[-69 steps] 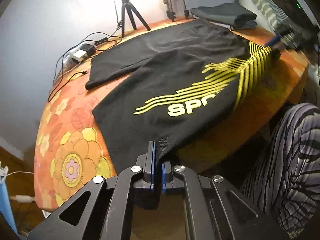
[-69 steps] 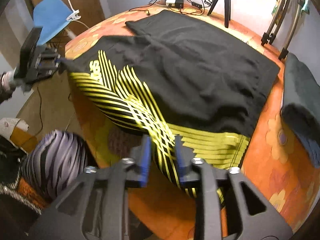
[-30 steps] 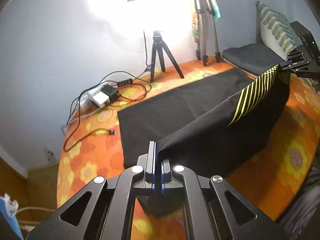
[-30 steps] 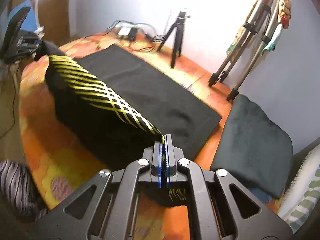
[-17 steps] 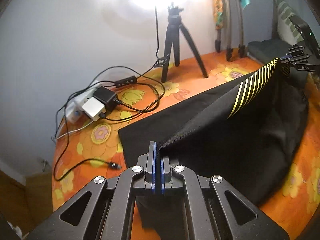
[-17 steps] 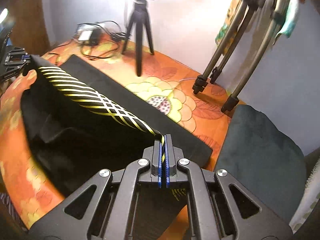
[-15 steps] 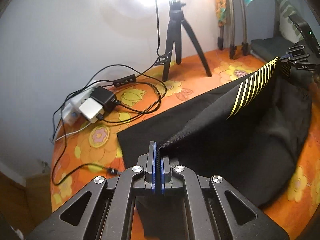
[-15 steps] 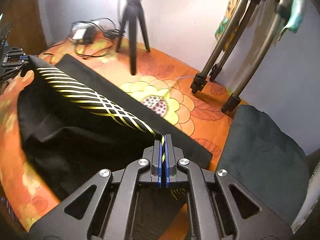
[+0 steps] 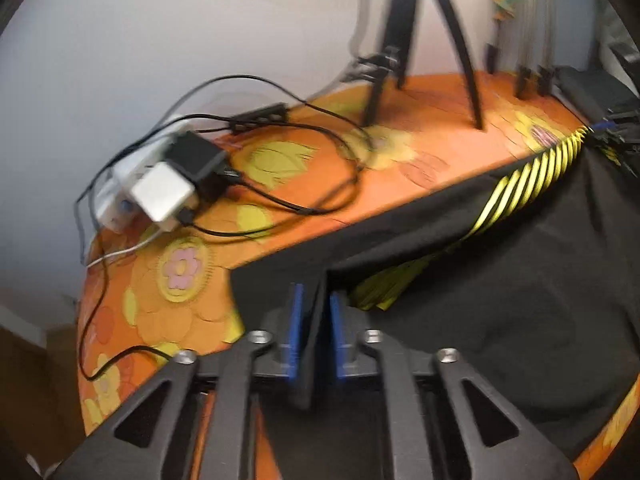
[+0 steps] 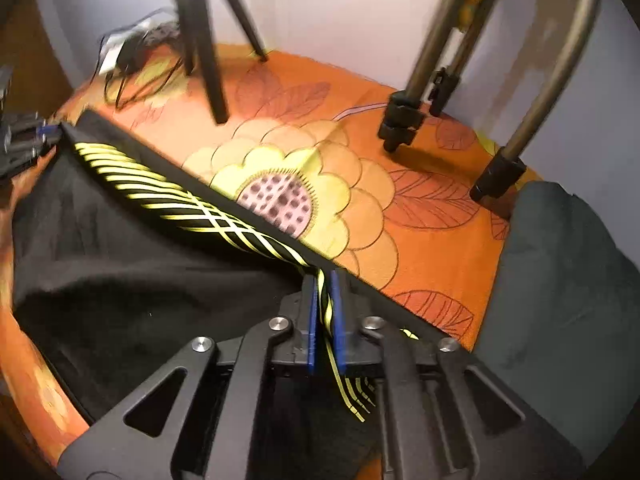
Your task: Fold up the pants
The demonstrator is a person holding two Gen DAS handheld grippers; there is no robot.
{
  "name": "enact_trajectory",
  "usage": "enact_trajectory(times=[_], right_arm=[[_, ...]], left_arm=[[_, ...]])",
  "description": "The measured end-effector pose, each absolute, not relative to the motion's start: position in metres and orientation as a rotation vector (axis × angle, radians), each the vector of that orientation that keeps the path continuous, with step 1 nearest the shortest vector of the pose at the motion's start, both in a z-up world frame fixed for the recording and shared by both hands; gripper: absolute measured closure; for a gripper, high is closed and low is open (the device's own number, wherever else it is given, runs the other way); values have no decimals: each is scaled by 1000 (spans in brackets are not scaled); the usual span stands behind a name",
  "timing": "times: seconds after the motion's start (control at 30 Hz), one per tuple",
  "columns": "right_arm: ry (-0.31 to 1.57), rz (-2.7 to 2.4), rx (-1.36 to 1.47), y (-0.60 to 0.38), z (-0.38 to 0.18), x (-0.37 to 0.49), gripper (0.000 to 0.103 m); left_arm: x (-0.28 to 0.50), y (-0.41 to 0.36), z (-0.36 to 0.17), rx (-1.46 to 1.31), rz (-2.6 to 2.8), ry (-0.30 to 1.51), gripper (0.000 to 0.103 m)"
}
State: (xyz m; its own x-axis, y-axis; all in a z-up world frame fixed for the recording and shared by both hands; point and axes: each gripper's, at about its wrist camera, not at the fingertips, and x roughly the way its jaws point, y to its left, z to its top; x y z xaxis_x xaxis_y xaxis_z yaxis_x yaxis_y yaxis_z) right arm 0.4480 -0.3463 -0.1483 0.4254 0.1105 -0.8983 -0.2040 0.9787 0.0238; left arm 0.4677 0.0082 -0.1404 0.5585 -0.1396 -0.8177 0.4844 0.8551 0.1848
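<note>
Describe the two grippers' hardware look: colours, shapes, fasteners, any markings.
Both match. The left gripper and right gripper have matte black linkage arms with triangular cut-outs, silver round screw heads at the pivots, and jaws lined with flat blue pads. No cables, sleeves or lettering are readable on either in these views.

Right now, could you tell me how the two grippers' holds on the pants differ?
The left gripper has plain black cloth of the pants between its fingers; the right gripper has yellow-striped cloth. The left's fingers stand slightly wider apart than the right's. In both, the blue pads have begun to part.
</note>
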Motion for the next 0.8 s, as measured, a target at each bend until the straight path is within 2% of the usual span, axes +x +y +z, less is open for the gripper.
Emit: enact_trajectory(times=[0.03, 0.07, 0.1, 0.43, 0.7, 0.8], right_arm=[[1101, 174, -83, -350, -147, 448, 74], [1081, 136, -80, -354, -144, 448, 63], [1068, 116, -73, -357, -141, 446, 60], [1018, 127, -51, -361, -124, 418, 60], [1085, 100, 63, -383, -128, 415, 47], [1101, 83, 34, -378, -134, 418, 47]], left_arm=[[471, 13, -138, 403, -354, 904, 63], [475, 18, -134, 382, -321, 899, 61], [476, 23, -132, 362, -305, 896, 61], [457, 45, -123, 348, -307, 878, 60], [463, 43, -134, 326, -344, 900, 60], [466, 49, -135, 281, -350, 898, 60]])
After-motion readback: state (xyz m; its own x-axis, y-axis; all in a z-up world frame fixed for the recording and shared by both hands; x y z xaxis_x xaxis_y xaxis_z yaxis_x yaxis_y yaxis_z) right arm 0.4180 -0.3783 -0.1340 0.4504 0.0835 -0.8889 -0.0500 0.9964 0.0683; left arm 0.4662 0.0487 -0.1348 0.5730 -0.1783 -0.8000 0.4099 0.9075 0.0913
